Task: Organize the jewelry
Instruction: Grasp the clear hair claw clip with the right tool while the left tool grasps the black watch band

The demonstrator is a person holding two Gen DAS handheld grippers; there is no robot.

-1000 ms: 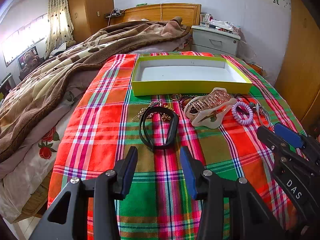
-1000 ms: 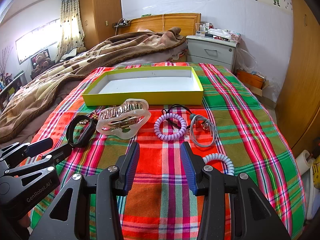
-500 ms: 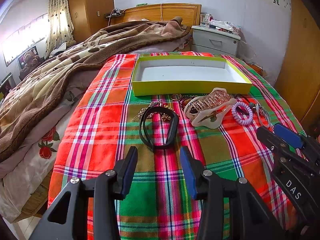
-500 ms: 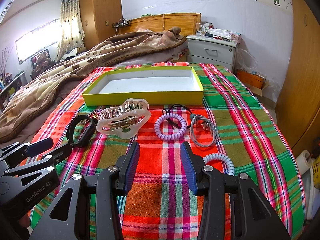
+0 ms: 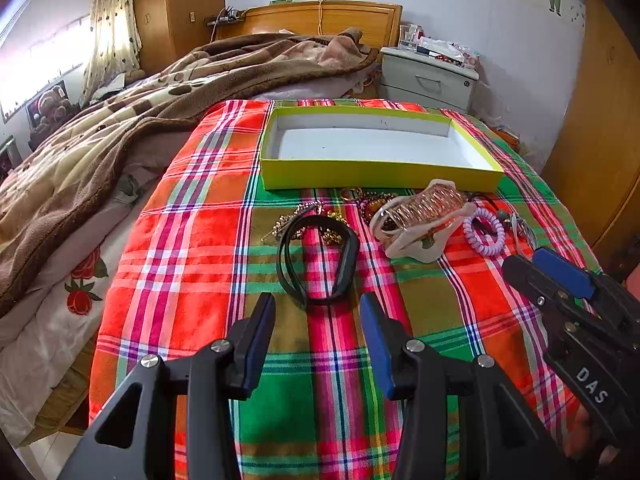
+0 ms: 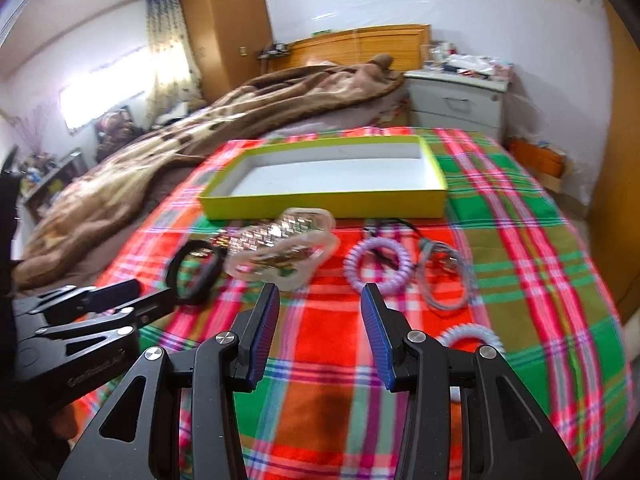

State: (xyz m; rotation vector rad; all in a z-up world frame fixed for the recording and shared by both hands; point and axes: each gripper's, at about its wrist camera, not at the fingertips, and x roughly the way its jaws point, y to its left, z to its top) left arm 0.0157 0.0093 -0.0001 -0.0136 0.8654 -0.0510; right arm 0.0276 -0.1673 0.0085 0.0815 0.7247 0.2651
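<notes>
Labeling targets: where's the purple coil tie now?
Purple coil tie lies on the plaid cloth, centre-right in the right wrist view, between the hair claw and grey cord.

Left gripper: black frame, blue pads, jaws spread wide, nothing between them, angled downward. Right gripper: same build, ribbed blue pads, jaws likewise parted and empty, tilted downward. Each shows at the edge of the other's view, side by side.

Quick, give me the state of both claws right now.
Left claw: open, holding nothing, above the black band.
Right claw: open, holding nothing, above the plaid cloth.
</notes>
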